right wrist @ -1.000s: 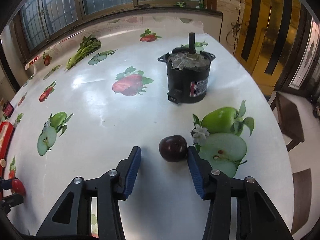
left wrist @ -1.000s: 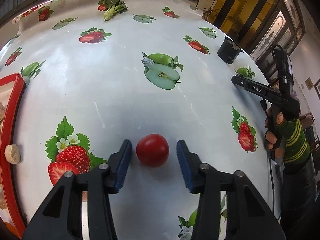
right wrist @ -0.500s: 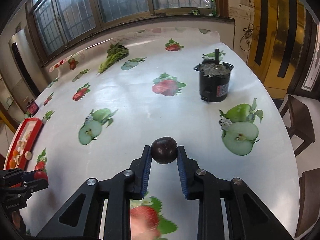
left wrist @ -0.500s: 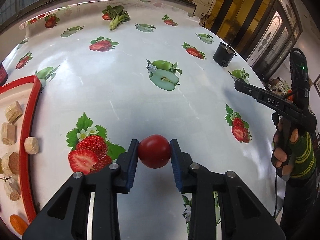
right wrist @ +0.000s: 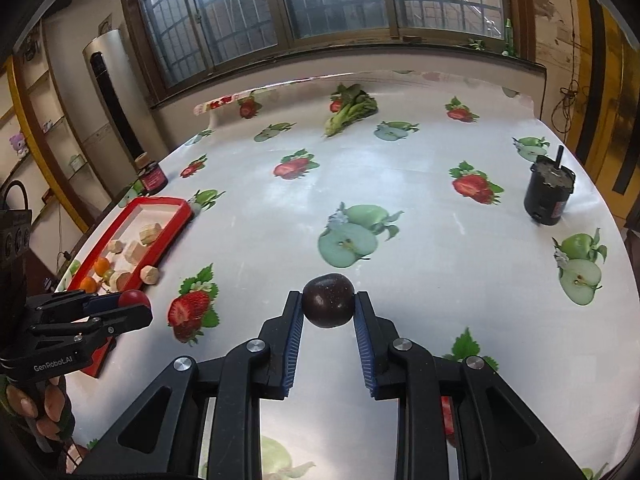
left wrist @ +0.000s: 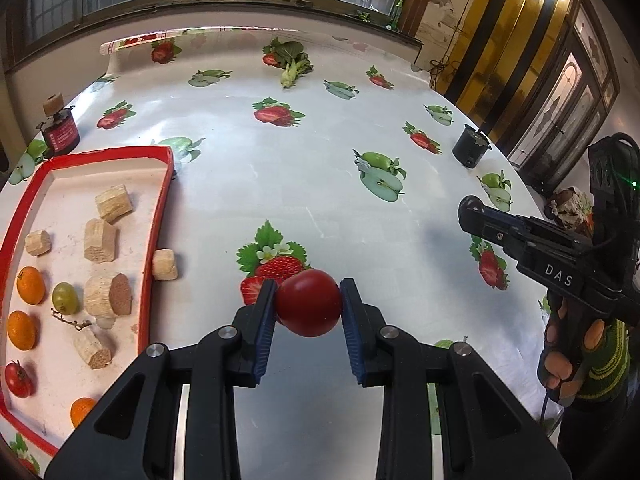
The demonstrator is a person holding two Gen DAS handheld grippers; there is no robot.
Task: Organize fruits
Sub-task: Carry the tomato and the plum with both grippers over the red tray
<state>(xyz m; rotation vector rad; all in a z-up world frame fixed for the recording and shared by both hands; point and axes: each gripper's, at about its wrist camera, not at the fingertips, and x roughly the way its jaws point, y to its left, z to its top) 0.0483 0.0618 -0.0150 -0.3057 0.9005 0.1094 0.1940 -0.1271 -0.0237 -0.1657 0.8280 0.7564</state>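
left gripper (left wrist: 308, 308) clamps red tomato (left wrist: 308, 303) between blue pads, above fruit-print tablecloth (left wrist: 280, 176) | red-rimmed tray (left wrist: 158, 216) at 9 o'clock: wood chunks, oranges, green grape, small tomato | one wood chunk (left wrist: 164, 265) just outside tray rim | right gripper (left wrist: 472, 216) at 3 o'clock

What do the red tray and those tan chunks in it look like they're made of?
Red tray: looks like thin card or plastic, matte red rim, scuffed white floor. Tan chunks: probably wood or cork, with a rough fibrous grain and flat sawn-looking ends; can't say for certain.
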